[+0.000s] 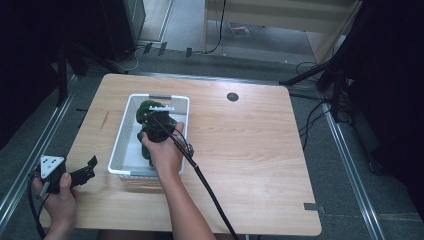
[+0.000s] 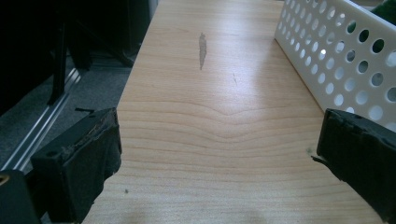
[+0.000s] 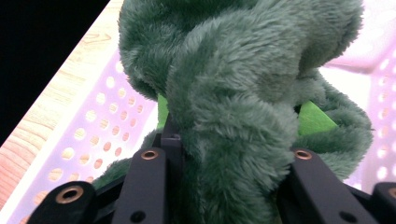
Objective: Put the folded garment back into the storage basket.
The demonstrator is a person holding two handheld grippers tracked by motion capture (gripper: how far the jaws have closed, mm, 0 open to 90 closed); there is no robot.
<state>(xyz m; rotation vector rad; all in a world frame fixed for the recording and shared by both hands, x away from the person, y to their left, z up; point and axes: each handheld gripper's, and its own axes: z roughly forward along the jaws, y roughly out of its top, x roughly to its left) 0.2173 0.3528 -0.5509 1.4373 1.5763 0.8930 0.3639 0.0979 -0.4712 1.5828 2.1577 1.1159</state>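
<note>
Right jaws: I find them closed around the green plush toy (image 3: 233,116); in the right gripper view the fur bulges up between both black jaws and presses against them.
Left jaws: I see them standing wide, one at each lower corner of the left gripper view, with bare wood between them and nothing held.
Right gripper (image 1: 159,131): I place it left of centre in the high view, inside the white basket (image 1: 120,145), the hand behind it and its cable running toward the bottom edge.
Left gripper (image 1: 86,172): I note it at the lower left of the high view, on the table's near left corner, well apart from the toy, pointing toward the basket.
Plush toy: it lies in the basket, dark green fur with a brighter green patch; I cannot tell whether it rests on the basket floor.
Basket: perforated white walls, standing on the wooden table (image 1: 250,150), left of the table's middle.
Table: light wood, a round dark grommet (image 1: 232,97) near its far edge.
</note>
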